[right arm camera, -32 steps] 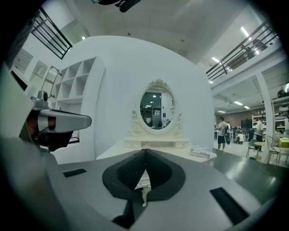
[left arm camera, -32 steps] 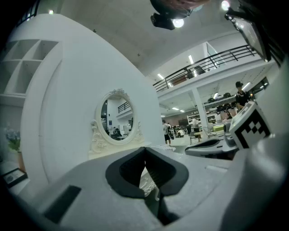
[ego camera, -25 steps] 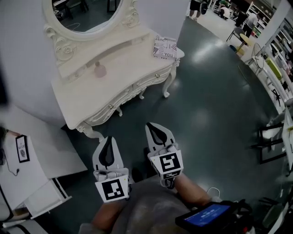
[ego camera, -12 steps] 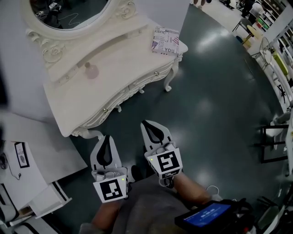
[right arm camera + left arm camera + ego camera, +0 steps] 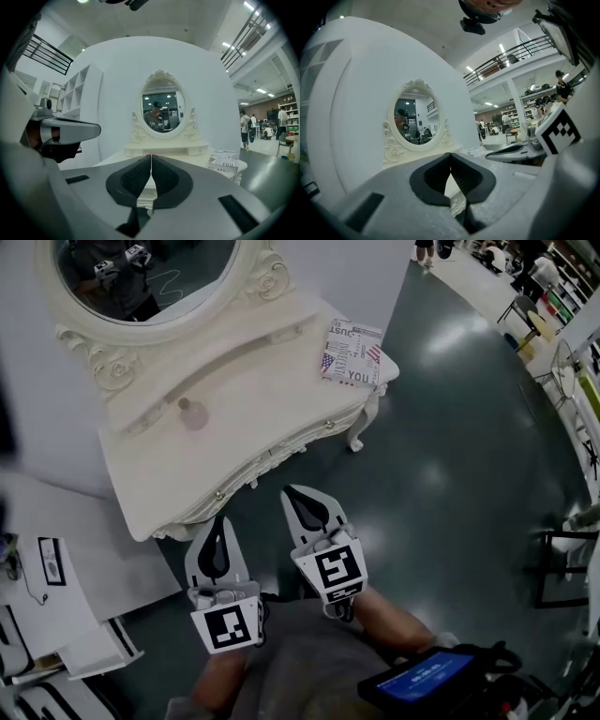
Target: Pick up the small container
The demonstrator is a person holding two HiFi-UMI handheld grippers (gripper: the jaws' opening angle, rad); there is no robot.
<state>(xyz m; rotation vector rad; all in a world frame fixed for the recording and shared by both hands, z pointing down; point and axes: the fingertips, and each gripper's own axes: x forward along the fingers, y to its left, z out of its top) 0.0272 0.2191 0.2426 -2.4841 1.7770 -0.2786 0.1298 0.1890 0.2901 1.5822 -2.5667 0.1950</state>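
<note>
A small pinkish round container stands on the white dressing table, near the raised shelf under the oval mirror. My left gripper hovers just off the table's front edge, shut with nothing in it. My right gripper is beside it, a little farther forward and over the floor, also shut and empty. In the left gripper view the jaws meet with the mirror beyond. In the right gripper view the jaws meet in front of the table.
A printed box lies on the table's right end. White shelving with a framed picture stands at the left. Dark green floor spreads to the right. A handheld device with a blue screen is at the bottom right.
The view has shifted, so the table sits lower and nearer in the frame. Both grippers have edged forward toward the table's front, still shut.
</note>
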